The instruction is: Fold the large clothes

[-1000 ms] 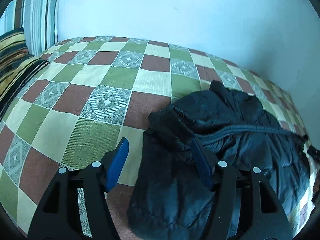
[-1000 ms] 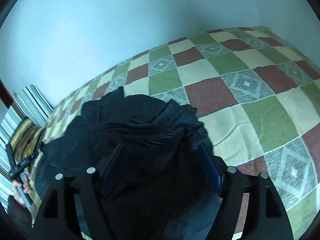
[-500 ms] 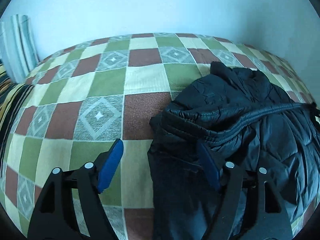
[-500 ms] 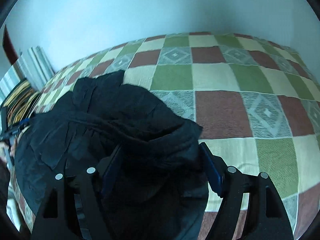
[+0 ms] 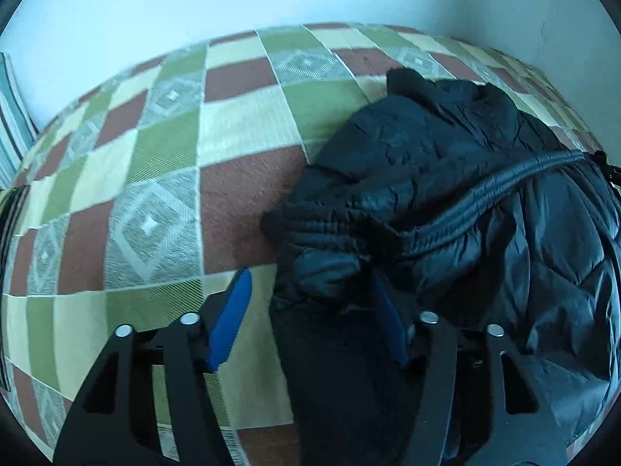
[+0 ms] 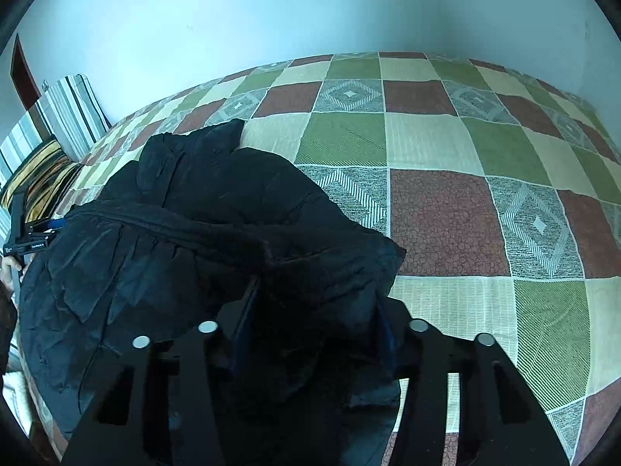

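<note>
A dark puffer jacket (image 5: 446, 178) lies crumpled on a checked bedspread (image 5: 155, 178). In the left wrist view it fills the right half. My left gripper (image 5: 310, 303) is open, its jaws wide apart astride the jacket's left edge, with one blue finger (image 5: 229, 318) over the bedspread and the other sunk in the fabric. In the right wrist view the jacket (image 6: 174, 240) fills the lower left. My right gripper (image 6: 314, 314) is open, with jacket fabric bunched between its fingers. The left gripper also shows in the right wrist view (image 6: 31, 233) at the jacket's far left end.
The bedspread (image 6: 446, 209) runs back to a pale blue wall (image 6: 310, 11). Striped pillows (image 6: 58, 116) stand at the bed's left end. A room corner shows at the right in both views.
Both grippers have swung and moved in closer over the jacket's ends. The jaws have stayed wide open. The jacket has hardly shifted.
</note>
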The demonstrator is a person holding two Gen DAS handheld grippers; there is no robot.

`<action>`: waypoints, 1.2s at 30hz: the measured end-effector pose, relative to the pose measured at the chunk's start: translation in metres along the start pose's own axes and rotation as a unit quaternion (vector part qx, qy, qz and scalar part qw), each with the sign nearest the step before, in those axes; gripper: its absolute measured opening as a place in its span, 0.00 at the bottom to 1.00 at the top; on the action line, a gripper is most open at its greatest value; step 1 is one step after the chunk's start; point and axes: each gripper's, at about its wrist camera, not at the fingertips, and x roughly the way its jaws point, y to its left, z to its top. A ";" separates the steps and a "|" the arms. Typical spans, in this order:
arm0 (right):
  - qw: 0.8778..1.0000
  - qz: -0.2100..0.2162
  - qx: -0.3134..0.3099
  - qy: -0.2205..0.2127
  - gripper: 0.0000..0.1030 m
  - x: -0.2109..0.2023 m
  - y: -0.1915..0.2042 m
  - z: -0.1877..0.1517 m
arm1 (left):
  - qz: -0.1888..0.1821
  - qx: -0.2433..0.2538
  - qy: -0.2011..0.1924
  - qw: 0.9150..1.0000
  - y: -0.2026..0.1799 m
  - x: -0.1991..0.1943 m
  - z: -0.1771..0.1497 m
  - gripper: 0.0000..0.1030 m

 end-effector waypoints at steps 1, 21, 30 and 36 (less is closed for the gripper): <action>1.000 -0.003 -0.001 -0.005 0.41 -0.001 0.001 -0.001 | -0.011 -0.001 0.001 1.000 -0.001 0.001 -0.001 0.46; 0.987 -0.066 -0.046 -0.139 0.18 -0.071 0.046 0.013 | 0.122 0.016 -0.115 0.986 -0.032 -0.076 0.015 0.06; 0.983 -0.091 -0.013 -0.161 0.18 -0.042 0.032 0.079 | 0.168 -0.019 -0.134 0.976 -0.023 -0.060 0.084 0.06; 0.987 -0.114 0.003 -0.114 0.18 0.021 0.016 0.096 | 0.201 -0.019 -0.098 0.974 -0.019 -0.006 0.105 0.06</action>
